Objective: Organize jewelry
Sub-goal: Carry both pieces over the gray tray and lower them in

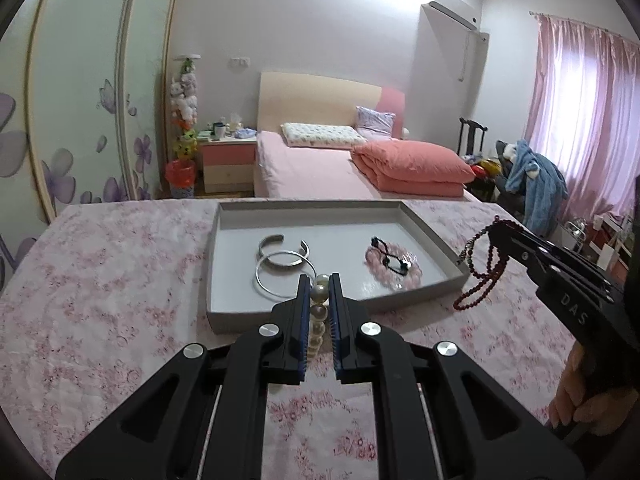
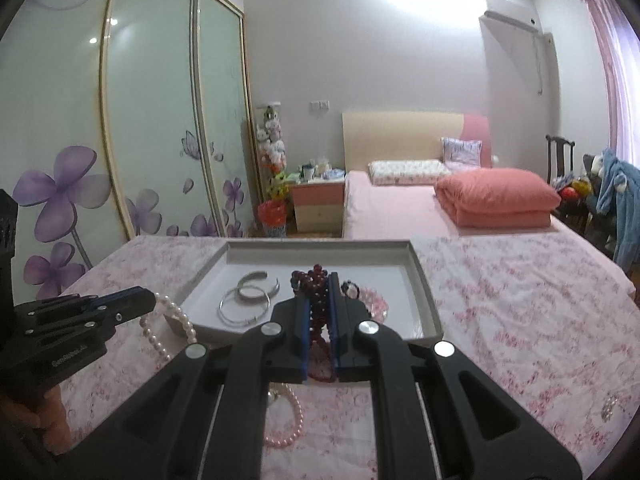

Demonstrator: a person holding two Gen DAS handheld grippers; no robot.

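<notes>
A grey tray (image 1: pixel 218 264) (image 2: pixel 430 312) lies on the pink flowered cloth. In it are a silver cuff (image 1: pixel 280 258) (image 2: pixel 256 284), a thin silver hoop (image 1: pixel 264 284) (image 2: pixel 240 308) and a pink bead bracelet (image 1: pixel 394 266) (image 2: pixel 376 300) with a black cord piece on top. My left gripper (image 1: pixel 319 280) (image 2: pixel 150 300) is shut on a white pearl strand (image 1: pixel 320 312) (image 2: pixel 176 318), lifted over the tray's near edge. My right gripper (image 2: pixel 319 284) (image 1: pixel 500 226) is shut on a dark red bead string (image 2: pixel 316 292) (image 1: pixel 484 276) that dangles beside the tray's right corner.
A pink pearl bracelet (image 2: pixel 290 420) lies on the cloth under my right gripper, and a small pearl piece (image 2: pixel 610 406) sits far right. Behind the table are a bed (image 1: pixel 320 164), a nightstand (image 1: pixel 228 160), a wardrobe (image 2: pixel 140 120) and chairs with clothes (image 1: pixel 532 176).
</notes>
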